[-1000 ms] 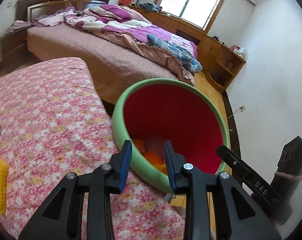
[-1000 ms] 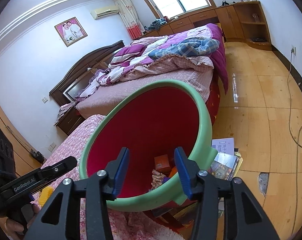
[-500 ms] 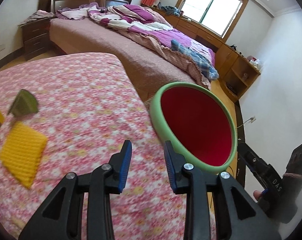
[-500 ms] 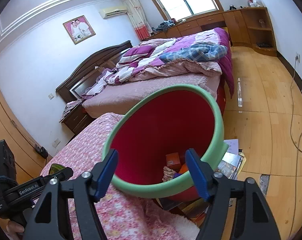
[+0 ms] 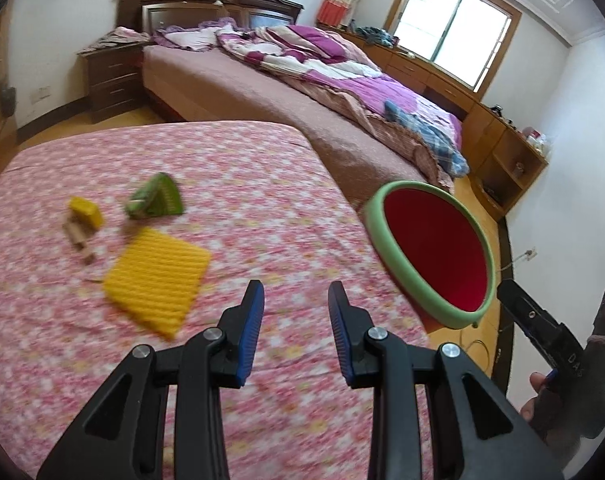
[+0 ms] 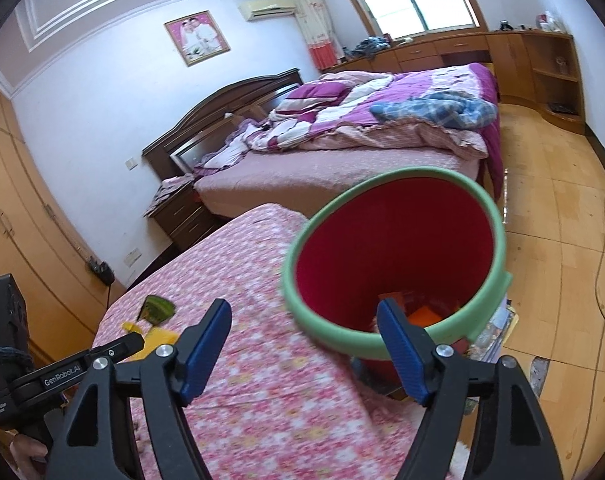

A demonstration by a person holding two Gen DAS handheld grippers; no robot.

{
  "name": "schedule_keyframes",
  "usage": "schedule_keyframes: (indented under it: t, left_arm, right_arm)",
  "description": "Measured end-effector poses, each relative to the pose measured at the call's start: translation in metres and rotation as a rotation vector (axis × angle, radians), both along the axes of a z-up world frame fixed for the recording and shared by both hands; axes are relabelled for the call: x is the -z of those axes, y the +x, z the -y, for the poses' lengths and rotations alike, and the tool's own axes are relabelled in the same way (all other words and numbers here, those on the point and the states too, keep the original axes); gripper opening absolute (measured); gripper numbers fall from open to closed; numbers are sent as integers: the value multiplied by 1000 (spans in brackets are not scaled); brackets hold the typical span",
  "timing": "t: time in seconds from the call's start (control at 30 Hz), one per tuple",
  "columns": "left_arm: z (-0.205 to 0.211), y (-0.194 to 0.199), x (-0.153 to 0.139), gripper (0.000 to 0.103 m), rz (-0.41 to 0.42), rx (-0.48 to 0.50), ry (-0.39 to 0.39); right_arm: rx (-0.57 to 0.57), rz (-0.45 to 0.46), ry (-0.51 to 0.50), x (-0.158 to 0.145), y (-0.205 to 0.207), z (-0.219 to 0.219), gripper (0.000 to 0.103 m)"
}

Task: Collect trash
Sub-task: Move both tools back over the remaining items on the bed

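Reaching for the next piece of trash, I hold both grippers over the flowered bed (image 5: 230,184), with the green-rimmed bin (image 5: 434,248) standing off its right edge; the right wrist view shows orange scraps already lying in the bottom of the bin.

Items left to collect, all near the left edge of the bed: a yellow knitted square (image 5: 156,276), a green wedge-shaped wrapper (image 5: 156,200) just beyond it, a small yellow block (image 5: 87,212), and a wooden peg (image 5: 78,240) touching that block.

Step in hand, as I judge it: approach the yellow square, the nearest item. To do this well I would bring the left gripper (image 5: 296,300) down over one free corner of the square, tilt so that one finger slides under the edge against the soft bedding, and close only when the fabric lies between both fingers. A flat, limp piece may fold or slip, so a corner pinch is safer than a centre press.

Fingers, left: parted by a narrow gap, nothing between them, touching nothing.

Fingers, right gripper (image 6: 306,320): opening, already wide apart, with nothing between them; the bin rim appears behind them, apart from the fingers.
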State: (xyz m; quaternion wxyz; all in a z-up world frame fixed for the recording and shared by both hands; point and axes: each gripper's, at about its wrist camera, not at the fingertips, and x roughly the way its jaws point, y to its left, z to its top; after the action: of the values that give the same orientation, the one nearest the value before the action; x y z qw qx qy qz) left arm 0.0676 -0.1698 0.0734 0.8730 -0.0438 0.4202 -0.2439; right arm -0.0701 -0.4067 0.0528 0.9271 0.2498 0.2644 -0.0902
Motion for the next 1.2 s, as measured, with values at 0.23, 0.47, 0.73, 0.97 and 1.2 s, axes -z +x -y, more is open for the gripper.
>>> schedule_keyframes:
  t: [0.23,0.47,0.73,0.97,1.2]
  left_arm:
    - [-42,-3,-5,33,1,-78,1]
    - [-91,-4,-5,33,-12,-175,-11]
    - [-146,-1,-3,33,27,-325,20]
    - [-181,10,10,33,34,-418,51]
    - [-206,26,33,33,-16,-464,53]
  right_arm:
    - [-81,-6,7,-8,10,-33,78]
    - [-177,-29,-30,-15,30,-72,78]
    - [-257,-70,-38,-13,58,-106,78]
    - [-306,-136,-46,-1,87,-139,82]
    - [-340,-218,-60,22,125,-168,84]
